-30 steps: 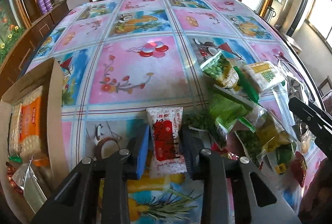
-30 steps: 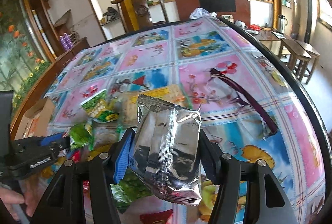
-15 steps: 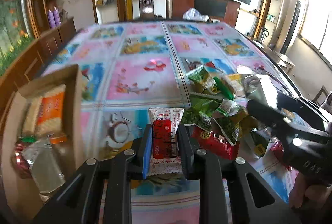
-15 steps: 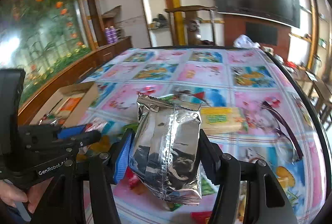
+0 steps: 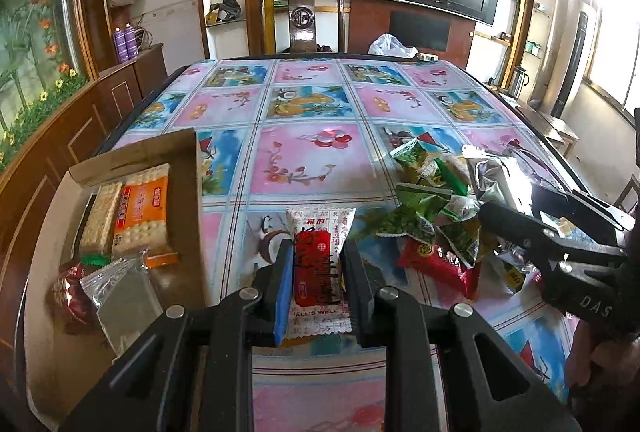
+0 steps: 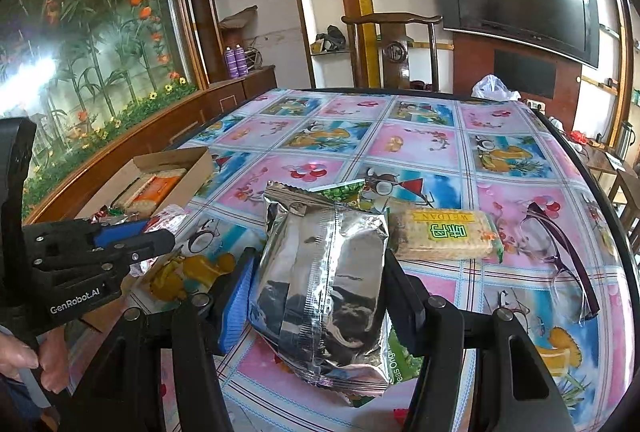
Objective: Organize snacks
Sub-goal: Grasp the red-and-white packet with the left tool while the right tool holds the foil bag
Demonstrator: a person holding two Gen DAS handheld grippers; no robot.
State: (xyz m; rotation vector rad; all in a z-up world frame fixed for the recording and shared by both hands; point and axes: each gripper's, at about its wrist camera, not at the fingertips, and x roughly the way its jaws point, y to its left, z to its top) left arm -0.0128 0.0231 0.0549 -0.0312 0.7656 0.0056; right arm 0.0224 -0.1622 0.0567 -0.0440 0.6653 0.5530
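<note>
Silver foil pouch (image 6: 320, 284) clamped in right gripper (image 6: 318, 296) fingers; left gripper (image 5: 318, 284) fingers grasp white-red snack packet (image 5: 318, 264) beside cardboard box (image 5: 188, 192) on counter (image 5: 304, 160).

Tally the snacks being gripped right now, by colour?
White-and-red packet, in left gripper: 1
Silver pouch, in right gripper: 1
Total: 2

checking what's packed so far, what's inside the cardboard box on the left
Inside the cardboard box: an orange cracker pack, a pale cracker pack beside it, a silver foil packet, and a dark red packet. Whatever lies beneath these is covered, and the box's near end is out of view.
</note>
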